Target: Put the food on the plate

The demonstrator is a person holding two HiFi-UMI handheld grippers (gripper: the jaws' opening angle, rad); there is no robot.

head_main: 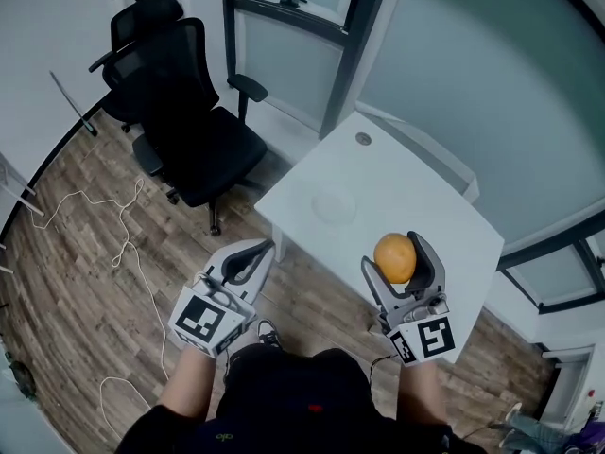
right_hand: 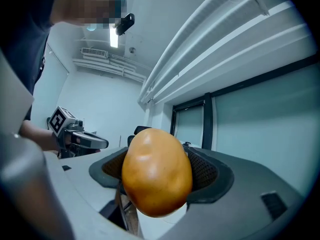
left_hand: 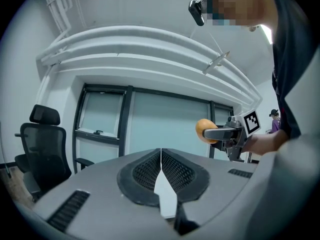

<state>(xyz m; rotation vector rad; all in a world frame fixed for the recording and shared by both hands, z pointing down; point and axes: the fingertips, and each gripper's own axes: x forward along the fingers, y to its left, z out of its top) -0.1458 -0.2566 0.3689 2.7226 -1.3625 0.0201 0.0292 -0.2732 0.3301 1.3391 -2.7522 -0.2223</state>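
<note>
An orange, egg-shaped piece of food [head_main: 395,256] is clamped in my right gripper [head_main: 394,253], held in the air over the near right part of the white table [head_main: 444,216]. In the right gripper view the food [right_hand: 157,171] fills the space between the black pads [right_hand: 207,170]. A faint round white plate [head_main: 333,204] lies on the table's middle, left of and beyond the food. My left gripper [head_main: 260,252] hangs off the table's near left edge, shut and empty, its pads [left_hand: 175,171] pressed together. From there the right gripper [left_hand: 220,132] with the food [left_hand: 204,129] shows at the right.
Two black office chairs [head_main: 189,112] stand left of the table on a wooden floor. A white cable [head_main: 128,244] trails across that floor. A small grey round thing [head_main: 363,139] sits at the table's far corner. Dark window frames [head_main: 350,45] run behind.
</note>
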